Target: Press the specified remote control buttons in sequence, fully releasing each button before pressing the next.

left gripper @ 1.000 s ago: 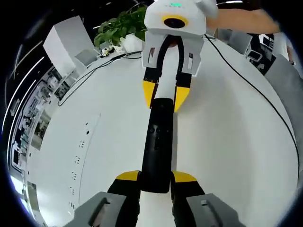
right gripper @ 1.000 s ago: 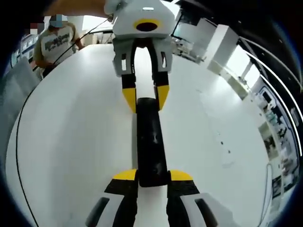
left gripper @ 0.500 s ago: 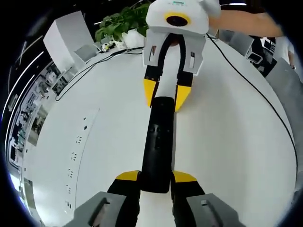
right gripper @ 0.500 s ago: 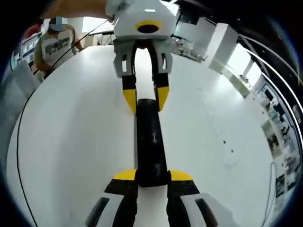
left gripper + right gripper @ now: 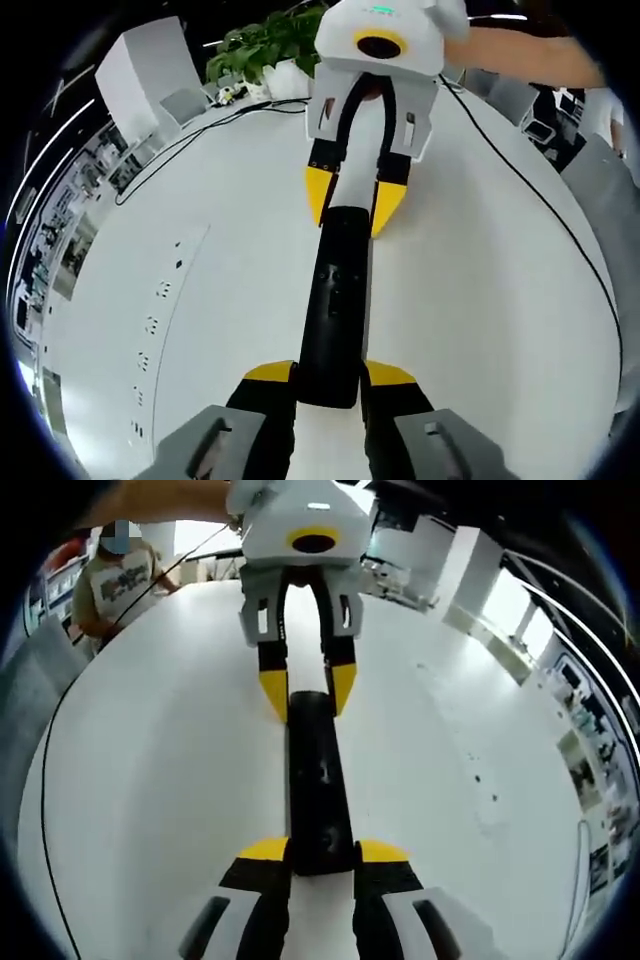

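A broad white round table [image 5: 480, 300] fills the room's middle, smooth and matte, with a black cable [image 5: 540, 190] trailing across it and a leafy potted plant [image 5: 262, 45] at its far edge beside white cabinets. In the right gripper view a person [image 5: 118, 580] stands beyond the table's rim.

A long, slim black remote control [image 5: 335, 300] is held above the tabletop, its long axis running straight from one gripper to the other. Its body is glossy dark plastic with rounded ends and small buttons faintly visible along its face.

The left gripper [image 5: 330, 378] is clamped on one end of the remote, yellow-tipped black jaws pressed to either side. The right gripper [image 5: 355, 200], white-bodied with yellow tips, pinches the opposite end, facing the left one head-on. In the right gripper view the same arrangement shows: remote control [image 5: 318, 790] lengthwise between right gripper [image 5: 320, 852] and left gripper [image 5: 306, 692].
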`<state>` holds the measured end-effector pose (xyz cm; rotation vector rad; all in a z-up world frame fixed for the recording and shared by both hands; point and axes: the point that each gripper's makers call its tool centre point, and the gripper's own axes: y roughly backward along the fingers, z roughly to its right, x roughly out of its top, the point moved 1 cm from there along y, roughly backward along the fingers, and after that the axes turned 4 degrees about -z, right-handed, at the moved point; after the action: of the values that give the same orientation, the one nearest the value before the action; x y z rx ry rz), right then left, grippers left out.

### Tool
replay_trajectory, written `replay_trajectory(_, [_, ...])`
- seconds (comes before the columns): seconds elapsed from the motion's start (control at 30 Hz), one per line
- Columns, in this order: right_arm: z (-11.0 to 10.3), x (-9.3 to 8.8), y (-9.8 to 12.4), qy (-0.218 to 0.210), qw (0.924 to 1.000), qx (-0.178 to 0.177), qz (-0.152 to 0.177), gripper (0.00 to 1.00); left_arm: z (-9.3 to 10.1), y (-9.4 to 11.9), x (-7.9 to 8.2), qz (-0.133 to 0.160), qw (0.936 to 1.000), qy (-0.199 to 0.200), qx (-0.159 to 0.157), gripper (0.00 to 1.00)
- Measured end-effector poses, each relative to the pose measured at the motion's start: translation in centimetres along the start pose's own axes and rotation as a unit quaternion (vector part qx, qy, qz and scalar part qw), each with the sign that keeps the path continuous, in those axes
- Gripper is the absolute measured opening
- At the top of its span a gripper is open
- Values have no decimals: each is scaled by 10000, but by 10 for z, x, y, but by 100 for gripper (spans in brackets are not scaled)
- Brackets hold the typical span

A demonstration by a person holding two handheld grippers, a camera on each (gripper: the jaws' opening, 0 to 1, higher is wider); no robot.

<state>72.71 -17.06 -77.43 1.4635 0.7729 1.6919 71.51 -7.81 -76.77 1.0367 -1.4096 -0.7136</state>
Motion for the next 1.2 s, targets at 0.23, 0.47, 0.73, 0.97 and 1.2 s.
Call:
replay_trajectory(0.23, [3, -1, -2, 17, 10000, 49, -32, 21, -8, -2, -1, 30, 10000, 60, -56, 24])
replay_trajectory(0.47, [2, 0, -2, 134, 9999, 35, 10, 21, -15, -3, -3, 57, 10000, 32, -42, 25])
replay_trajectory(0.73, [-5, 3, 2, 131, 9998, -28, 137, 25, -10, 0, -2, 147, 9999, -36, 71, 29])
replay_trajectory(0.97, [-3, 5, 3, -29, 9992, -169, 349, 35, -12, 1, -1, 277, 9995, 19, 154, 36])
replay_trajectory(1.2, [-6, 6, 9, -232, 9978, -264, 556, 39, -9, 0, 2, 525, 9982, 201, 190, 40])
